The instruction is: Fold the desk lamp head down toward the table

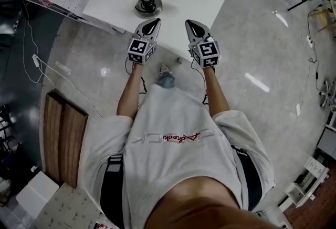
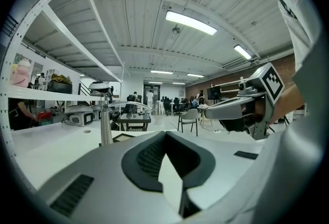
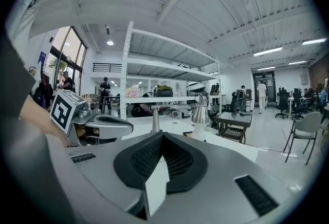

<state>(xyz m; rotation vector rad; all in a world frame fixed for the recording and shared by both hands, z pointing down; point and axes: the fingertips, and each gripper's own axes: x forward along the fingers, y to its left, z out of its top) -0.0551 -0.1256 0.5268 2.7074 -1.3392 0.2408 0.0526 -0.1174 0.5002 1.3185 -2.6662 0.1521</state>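
Left gripper view shows only the thin pole of the desk lamp (image 2: 106, 125); its base hides behind the gripper's own body. In the head view the lamp stands on the white table (image 1: 210, 2), a bit ahead of the left gripper (image 1: 155, 21) and right gripper (image 1: 189, 22), touching neither. Both grippers' jaws are shut tight on nothing.

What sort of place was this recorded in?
Probably an open-plan lab or workshop: white metal shelving loaded with equipment, office chairs standing about, and long strip lights overhead.
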